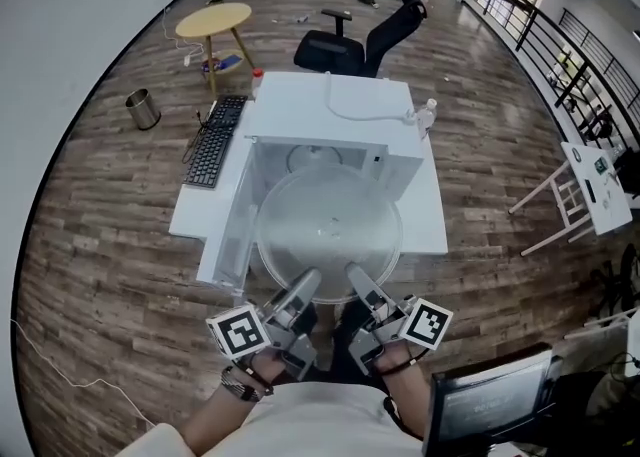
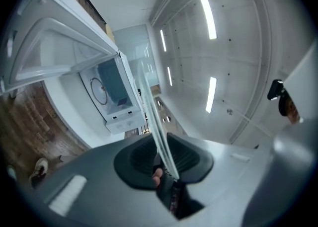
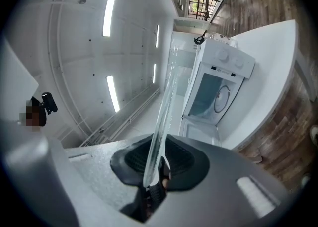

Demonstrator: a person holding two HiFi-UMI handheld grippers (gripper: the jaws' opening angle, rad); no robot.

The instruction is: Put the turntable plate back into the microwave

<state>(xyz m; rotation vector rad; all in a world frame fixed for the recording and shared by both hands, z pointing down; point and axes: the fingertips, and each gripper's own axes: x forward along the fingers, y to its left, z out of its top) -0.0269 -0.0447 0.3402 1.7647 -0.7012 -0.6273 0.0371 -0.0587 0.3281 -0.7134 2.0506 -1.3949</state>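
The turntable plate [image 1: 330,230], a clear glass disc, is held roughly level in front of the open microwave [image 1: 335,110], over the near part of the white table [image 1: 428,215]. Its near rim is clamped between the jaws of the left gripper [image 1: 303,287] and, just beside it, those of the right gripper [image 1: 358,280]. In the left gripper view the plate [image 2: 151,112] is seen edge-on, running away from the left gripper [image 2: 166,164], whose dark pads are pressed on both faces of the glass. The right gripper view shows the same: the glass edge [image 3: 164,112] is pinched in the right gripper [image 3: 154,164]. The microwave door [image 1: 225,235] is swung wide to the left. Inside the cavity a ring [image 1: 315,157] is seen lying on the floor, with nothing resting on it. The far rim of the plate is at the cavity mouth; whether it is already inside cannot be told. A keyboard [image 1: 213,142] lies on the table beside the door, and what the small metal bin [image 1: 142,108] on the floor holds cannot be made out.
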